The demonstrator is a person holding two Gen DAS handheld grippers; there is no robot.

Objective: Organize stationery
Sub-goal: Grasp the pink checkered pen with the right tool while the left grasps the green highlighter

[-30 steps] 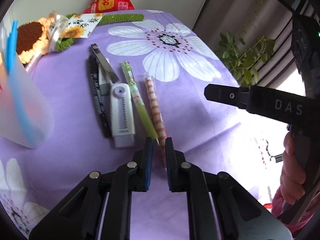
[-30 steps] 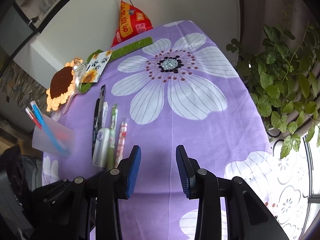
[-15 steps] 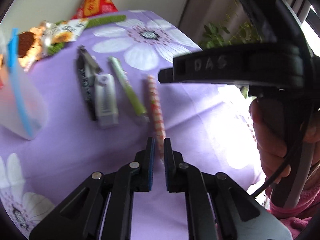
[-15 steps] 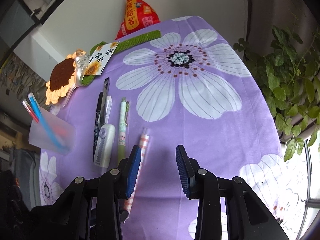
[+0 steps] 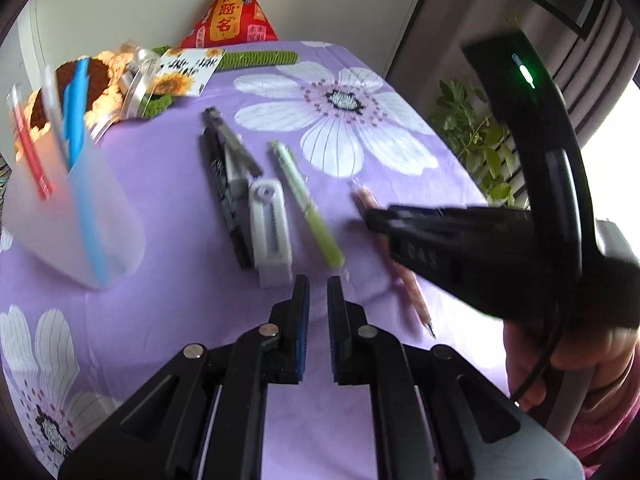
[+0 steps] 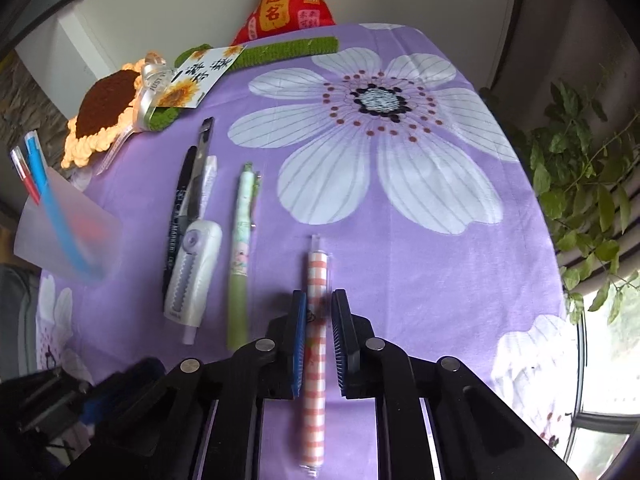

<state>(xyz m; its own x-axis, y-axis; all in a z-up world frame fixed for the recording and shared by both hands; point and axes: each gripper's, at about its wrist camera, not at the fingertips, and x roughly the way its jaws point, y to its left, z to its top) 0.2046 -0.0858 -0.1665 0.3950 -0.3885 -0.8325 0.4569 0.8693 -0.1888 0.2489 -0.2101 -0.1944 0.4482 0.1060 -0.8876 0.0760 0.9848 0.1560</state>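
An orange-and-white checked pen [image 6: 318,272] lies on the purple flowered cloth. My right gripper [image 6: 319,312] straddles its middle; the jaws are closing and the blue pads meet the pen's sides. In the left wrist view the same pen [image 5: 414,292] shows below the right gripper [image 5: 374,216]. My left gripper [image 5: 318,292] is shut on nothing, just left of the pen. Further left lie a green pen [image 6: 240,264], a white correction tape [image 6: 194,268] and a black marker [image 6: 176,216]. A frosted cup [image 6: 64,232] at the far left holds a blue pen and a red pen.
A crochet sunflower [image 6: 104,108], a sunflower card [image 6: 200,76] and a red pouch [image 6: 288,4] sit at the table's far edge. A leafy plant [image 6: 580,184] stands beyond the right edge. A person's hand [image 5: 560,360] holds the right gripper.
The right gripper came down over the checked pen and its jaws narrowed around it. The left gripper, earlier at the pen's tip, now sits to the pen's left with nothing in it.
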